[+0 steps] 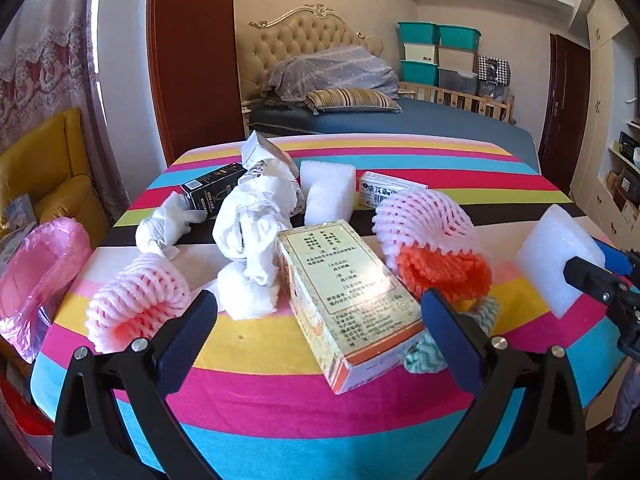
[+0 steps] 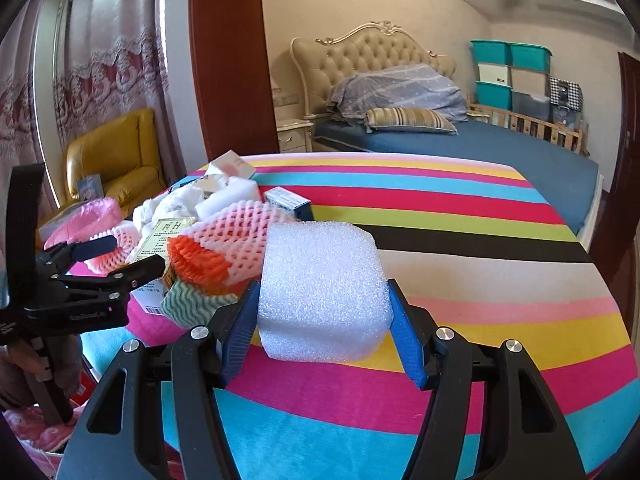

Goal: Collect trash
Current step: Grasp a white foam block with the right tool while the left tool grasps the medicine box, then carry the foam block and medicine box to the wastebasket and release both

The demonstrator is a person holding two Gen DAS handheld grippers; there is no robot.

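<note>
A: Right wrist view: right tongs (image 2: 322, 322) clamped on white foam block (image 2: 322, 280), over striped table (image 2: 460, 240).
B: Left tongs (image 1: 319, 322) apart, empty. Advice: gentle squeeze, carry to pink bag (image 1: 38, 264).

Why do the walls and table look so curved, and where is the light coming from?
Both wrist views use fisheye lenses: the striped table bulges and dark corners ring each frame. Right wrist view: daylight comes through the curtain, with a bright spot top left. The foam block between the right tool is sharp.
</note>
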